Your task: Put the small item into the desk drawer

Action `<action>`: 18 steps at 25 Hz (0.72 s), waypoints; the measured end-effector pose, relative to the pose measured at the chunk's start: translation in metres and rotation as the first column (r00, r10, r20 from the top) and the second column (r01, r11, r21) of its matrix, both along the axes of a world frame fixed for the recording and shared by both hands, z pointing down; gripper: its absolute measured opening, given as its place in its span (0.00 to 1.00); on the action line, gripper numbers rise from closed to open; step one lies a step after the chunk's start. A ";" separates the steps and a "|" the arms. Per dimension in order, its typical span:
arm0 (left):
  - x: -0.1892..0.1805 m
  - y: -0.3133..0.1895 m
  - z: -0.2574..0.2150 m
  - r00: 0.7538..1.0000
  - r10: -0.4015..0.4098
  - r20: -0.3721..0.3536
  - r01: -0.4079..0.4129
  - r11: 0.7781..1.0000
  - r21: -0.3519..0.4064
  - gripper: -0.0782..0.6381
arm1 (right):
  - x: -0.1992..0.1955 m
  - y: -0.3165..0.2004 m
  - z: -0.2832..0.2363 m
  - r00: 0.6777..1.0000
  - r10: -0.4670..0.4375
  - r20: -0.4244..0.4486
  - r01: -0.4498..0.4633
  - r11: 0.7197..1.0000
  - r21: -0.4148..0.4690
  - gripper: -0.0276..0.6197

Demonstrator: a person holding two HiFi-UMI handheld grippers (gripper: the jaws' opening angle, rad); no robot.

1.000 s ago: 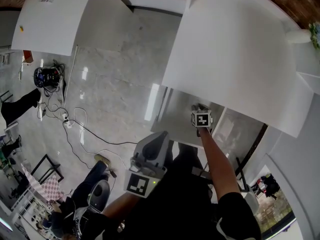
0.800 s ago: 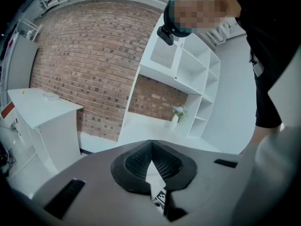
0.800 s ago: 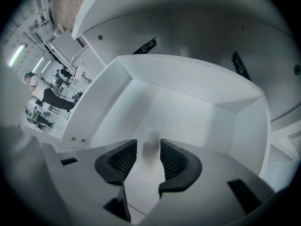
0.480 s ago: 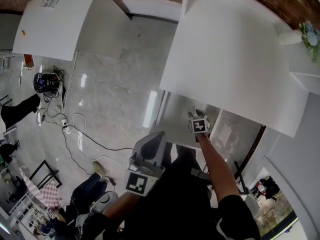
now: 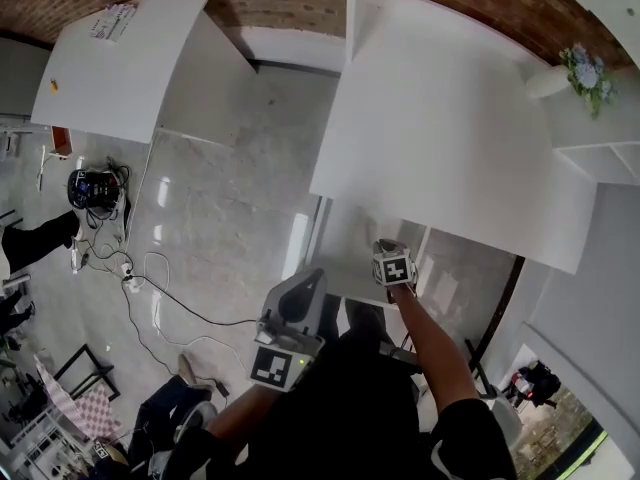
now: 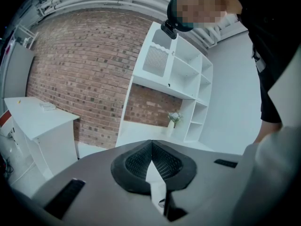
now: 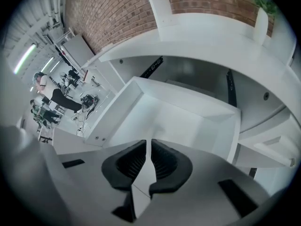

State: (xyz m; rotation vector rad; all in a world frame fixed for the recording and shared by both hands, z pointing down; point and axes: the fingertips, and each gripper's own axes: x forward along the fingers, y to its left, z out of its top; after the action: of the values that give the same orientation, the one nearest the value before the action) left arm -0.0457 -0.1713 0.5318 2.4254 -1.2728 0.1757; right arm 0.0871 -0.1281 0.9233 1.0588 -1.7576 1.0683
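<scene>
Under the white desk top (image 5: pixel 440 138) the desk drawer (image 5: pixel 345 243) stands pulled out. In the right gripper view its white inside (image 7: pixel 178 121) looks bare, and I see no small item anywhere. My right gripper (image 5: pixel 385 246) hangs just above the drawer's front part. Its jaws (image 7: pixel 149 145) are closing, with a narrow gap left and nothing between them. My left gripper (image 5: pixel 305 288) is held back near my body, left of the drawer. It points up toward the room, and its pads (image 6: pixel 151 147) are shut on nothing.
A second white desk (image 5: pixel 120 63) stands to the left across the marble floor, with cables (image 5: pixel 150 268) and gear beside it. A vase of flowers (image 5: pixel 580 68) sits at the desk's far right by white shelves (image 5: pixel 600 158). A person (image 7: pixel 56 95) stands far off.
The head view has tilted up, so more brick wall shows. My right gripper stays over the open drawer and sits slightly lower in view. The left gripper has barely moved.
</scene>
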 end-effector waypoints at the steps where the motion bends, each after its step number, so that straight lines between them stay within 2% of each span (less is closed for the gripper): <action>1: 0.001 0.002 -0.003 1.000 0.005 0.000 -0.005 1.000 0.008 0.14 | 0.000 0.002 -0.006 1.000 -0.003 0.009 0.003 1.000 0.009 0.11; 6: 0.005 0.004 -0.018 1.000 0.010 -0.016 -0.009 0.999 0.044 0.14 | 0.002 -0.005 -0.049 0.999 -0.020 0.042 0.017 0.996 0.088 0.08; 11: 0.011 0.008 -0.035 0.999 0.026 -0.022 -0.024 0.996 0.086 0.14 | 0.005 -0.014 -0.109 0.997 -0.029 0.071 0.015 0.981 0.195 0.07; 15: 0.016 0.010 -0.052 0.999 0.036 -0.025 -0.032 0.990 0.134 0.14 | 0.010 -0.025 -0.167 0.993 -0.002 0.118 -0.033 0.954 0.297 0.07; 18: 0.018 0.012 -0.064 0.999 0.033 -0.028 -0.028 0.987 0.156 0.14 | 0.015 -0.035 -0.215 0.987 0.019 0.159 -0.079 0.923 0.377 0.07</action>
State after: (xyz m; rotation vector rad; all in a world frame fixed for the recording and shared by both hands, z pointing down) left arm -0.0274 -0.1597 0.4682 2.5694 -1.2803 0.0488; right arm 0.1018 -0.1635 0.7083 1.2897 -2.1330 0.8719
